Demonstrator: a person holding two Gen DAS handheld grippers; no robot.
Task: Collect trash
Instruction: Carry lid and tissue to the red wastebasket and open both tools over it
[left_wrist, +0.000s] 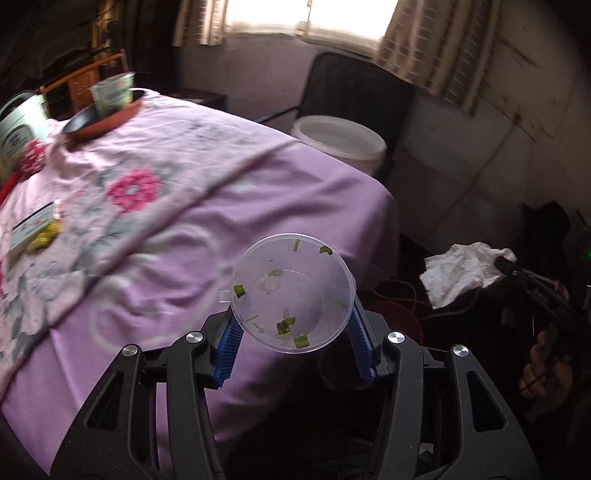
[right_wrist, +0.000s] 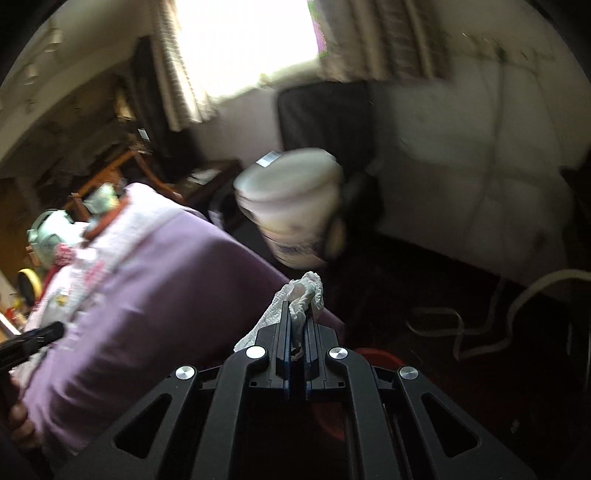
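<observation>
- The left gripper (left_wrist: 293, 332) clamps a clear plastic cup (left_wrist: 291, 291), green scraps stuck inside, past the corner of the table.
- The table wears a purple floral cloth (left_wrist: 177, 206).
- A white bucket (left_wrist: 341, 142) stands behind the table.
- A crumpled white tissue (left_wrist: 461, 273) hangs right of the table, pinched by the right gripper (left_wrist: 504, 263).

dim, motion-blurred, blown-out window (left_wrist: 310, 14)
</observation>
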